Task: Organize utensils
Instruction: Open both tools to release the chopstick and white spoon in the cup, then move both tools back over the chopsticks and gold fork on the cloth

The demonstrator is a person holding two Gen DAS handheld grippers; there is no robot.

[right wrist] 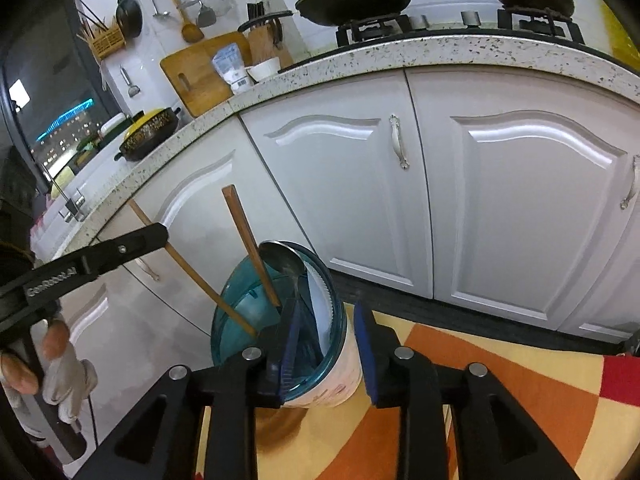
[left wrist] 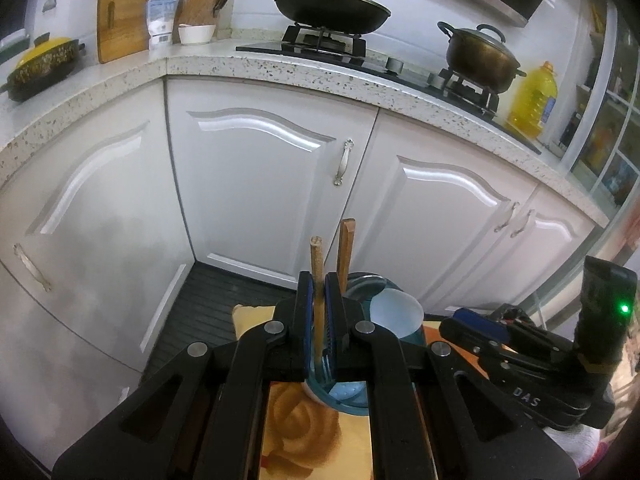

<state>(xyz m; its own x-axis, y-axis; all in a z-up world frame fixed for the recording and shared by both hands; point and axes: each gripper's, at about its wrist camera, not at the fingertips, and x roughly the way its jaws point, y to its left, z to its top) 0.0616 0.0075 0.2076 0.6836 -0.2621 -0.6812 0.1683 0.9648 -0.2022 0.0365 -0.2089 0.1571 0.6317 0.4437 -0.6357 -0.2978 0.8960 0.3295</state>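
The left wrist view looks down past the left gripper [left wrist: 319, 308], whose blue-padded jaws are closed on a pale wooden chopstick [left wrist: 318, 276] held nearly upright. Its lower end reaches into a teal-rimmed utensil cup [left wrist: 352, 398] just below the jaws. A second, darker chopstick [left wrist: 345, 248] stands just behind, and a white scoop-shaped piece [left wrist: 396, 314] shows at the cup's right. The right gripper [left wrist: 516, 340] appears at the right edge of this view, side-on; its jaw gap cannot be judged here.

The right wrist view shows what the first hides: the cup [right wrist: 340, 384] has a white body and a translucent teal rim, and it stands on a table [right wrist: 500, 392] covered in an orange, yellow and red patterned cloth. The right gripper [right wrist: 326, 356] is spread wide, its left pad inside the cup's mouth and its right pad just outside the wall; whether either presses the wall cannot be told. Inside lean the darker chopstick [right wrist: 250, 244] and a metal spoon [right wrist: 286, 262], bowl upward. The left gripper [right wrist: 158, 234] enters from the left, pinching the pale chopstick [right wrist: 204, 284], which slants down into the cup.
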